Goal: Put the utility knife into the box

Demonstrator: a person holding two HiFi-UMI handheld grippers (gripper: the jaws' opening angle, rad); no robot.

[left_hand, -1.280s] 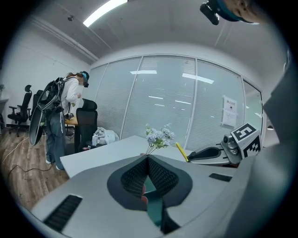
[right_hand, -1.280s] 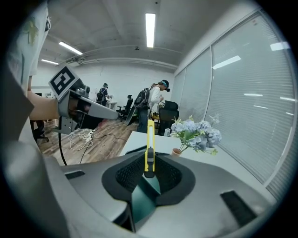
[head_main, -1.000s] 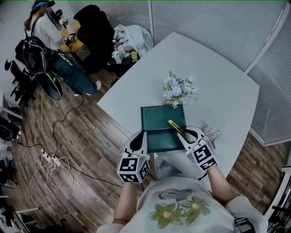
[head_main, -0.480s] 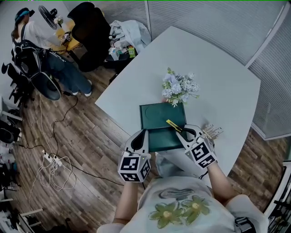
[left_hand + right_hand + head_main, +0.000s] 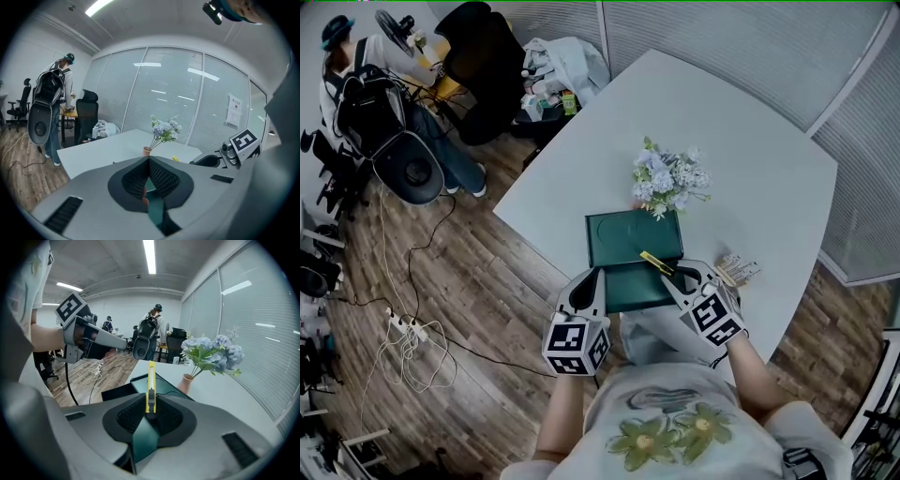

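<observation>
The dark green box [image 5: 634, 259] lies open near the table's front edge, lid part toward the flowers. My right gripper [image 5: 676, 275] is shut on the yellow utility knife [image 5: 656, 262]. The knife pokes out over the box's right side. In the right gripper view the knife [image 5: 150, 380] stands up between the pads, above the box [image 5: 161, 386]. My left gripper [image 5: 594, 277] sits at the box's left front edge. Its pads [image 5: 158, 174] meet, and I cannot tell whether they pinch the box wall.
A small vase of pale flowers [image 5: 668, 178] stands just behind the box. A bundle of thin sticks [image 5: 737, 270] lies right of my right gripper. The white table [image 5: 741, 131] stretches behind. A person with a backpack [image 5: 358, 89], a black chair [image 5: 487, 47] and floor cables [image 5: 408, 337] are at left.
Both grippers and the knife have stayed nearly where they were over the box. The person in the background has shifted left by the chair.
</observation>
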